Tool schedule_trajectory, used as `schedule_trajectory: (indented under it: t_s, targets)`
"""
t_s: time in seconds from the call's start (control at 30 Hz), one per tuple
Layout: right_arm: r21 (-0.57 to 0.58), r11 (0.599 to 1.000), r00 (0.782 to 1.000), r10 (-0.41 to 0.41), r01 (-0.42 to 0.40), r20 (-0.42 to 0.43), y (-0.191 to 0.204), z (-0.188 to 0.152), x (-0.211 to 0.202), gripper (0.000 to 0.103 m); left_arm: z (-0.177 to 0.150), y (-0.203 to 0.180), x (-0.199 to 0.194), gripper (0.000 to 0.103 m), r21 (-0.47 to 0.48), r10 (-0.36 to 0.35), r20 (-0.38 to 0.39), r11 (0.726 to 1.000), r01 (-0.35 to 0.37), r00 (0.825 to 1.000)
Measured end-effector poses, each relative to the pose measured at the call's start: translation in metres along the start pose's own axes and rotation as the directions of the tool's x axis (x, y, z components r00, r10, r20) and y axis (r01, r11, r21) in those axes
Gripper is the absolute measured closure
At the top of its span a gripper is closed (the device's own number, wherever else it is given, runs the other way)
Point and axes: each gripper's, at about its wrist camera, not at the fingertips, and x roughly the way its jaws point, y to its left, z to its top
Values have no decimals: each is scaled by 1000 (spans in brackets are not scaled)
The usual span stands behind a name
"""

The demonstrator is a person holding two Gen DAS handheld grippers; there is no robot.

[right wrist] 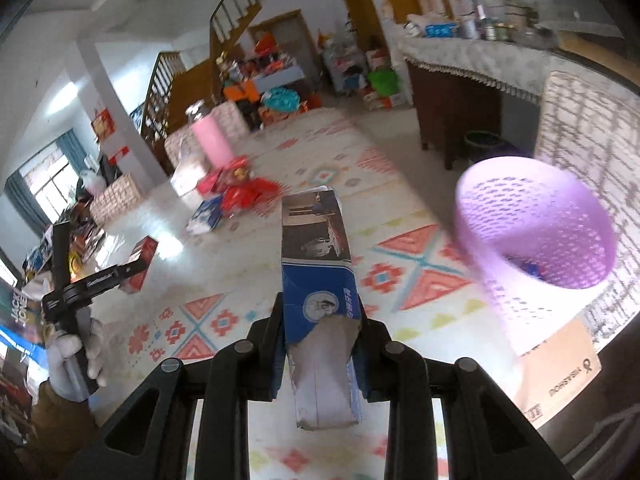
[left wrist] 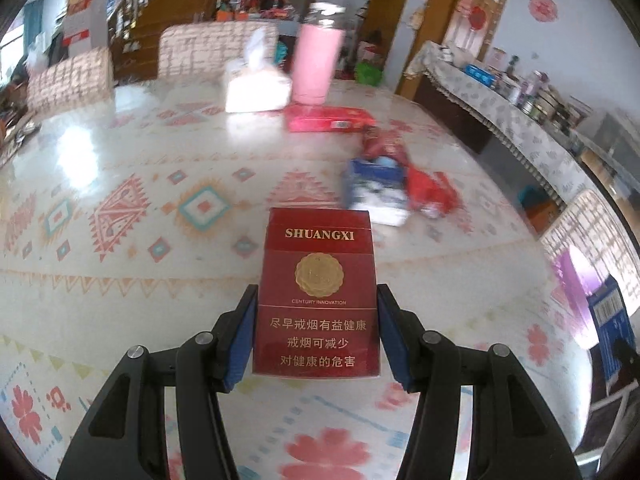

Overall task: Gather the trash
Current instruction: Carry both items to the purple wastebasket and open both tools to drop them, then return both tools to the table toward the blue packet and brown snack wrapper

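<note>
Black two-fingered left tongs (left wrist: pixel 317 332) with blue pads fill the bottom of the left wrist view, pinching a glossy dark-red cardboard cigarette pack (left wrist: pixel 318 292) by its two long sides, gold lettering and a round gold seal facing the camera. It hangs above the patterned white tabletop (left wrist: pixel 120 264), clear of the surface.

In the right wrist view the right tongs (right wrist: pixel 320 354) are pressed onto a long, narrow blue-and-white cardboard box (right wrist: pixel 318 280) with a torn grey end, gripped near that torn end and pointing away from the camera. To its right, near but not yet under the box, stands a lilac perforated plastic basket (right wrist: pixel 536 240), blurred; something small and blue appears to lie in its bottom, though it is too indistinct to name. At the left edge of the same view a white-gloved hand (right wrist: pixel 76 356) carries the other tool with the red pack.

Judging by this, collection is under way but unfinished: two pieces are lifted and neither is in the basket. Well up the tabletop more litter remains, namely a crumpled blue-and-white wrapper (left wrist: pixel 376 192), red crumpled packaging (left wrist: pixel 424 192) just beside it, and a flat red carton (left wrist: pixel 328 118). A pink cylindrical tumbler (left wrist: pixel 316 66) and a white tissue pack (left wrist: pixel 256 88) stand beyond; whether those count as trash cannot be told.
</note>
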Motion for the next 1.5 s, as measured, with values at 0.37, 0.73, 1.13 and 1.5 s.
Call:
schedule_trajectory:
  t_s: [0.37, 0.73, 1.13, 1.5]
  targets:
    - [152, 988, 997, -33, 21, 75, -96, 8, -28, 73, 27, -179, -6, 48, 243, -211, -48, 946, 217, 976]
    - [249, 961, 980, -156, 123, 120, -173, 38, -41, 72, 30, -377, 48, 47, 381, -374, -238, 813, 440, 897]
    - [281, 949, 981, -173, 141, 92, -198, 48, -12, 56, 17, -403, 60, 30, 402, -336, -282, 809, 429, 898]
    - [227, 969, 989, -117, 94, 89, -136, 40, -11, 53, 16, -293, -5, 30, 386, -262, -176, 868, 311, 949]
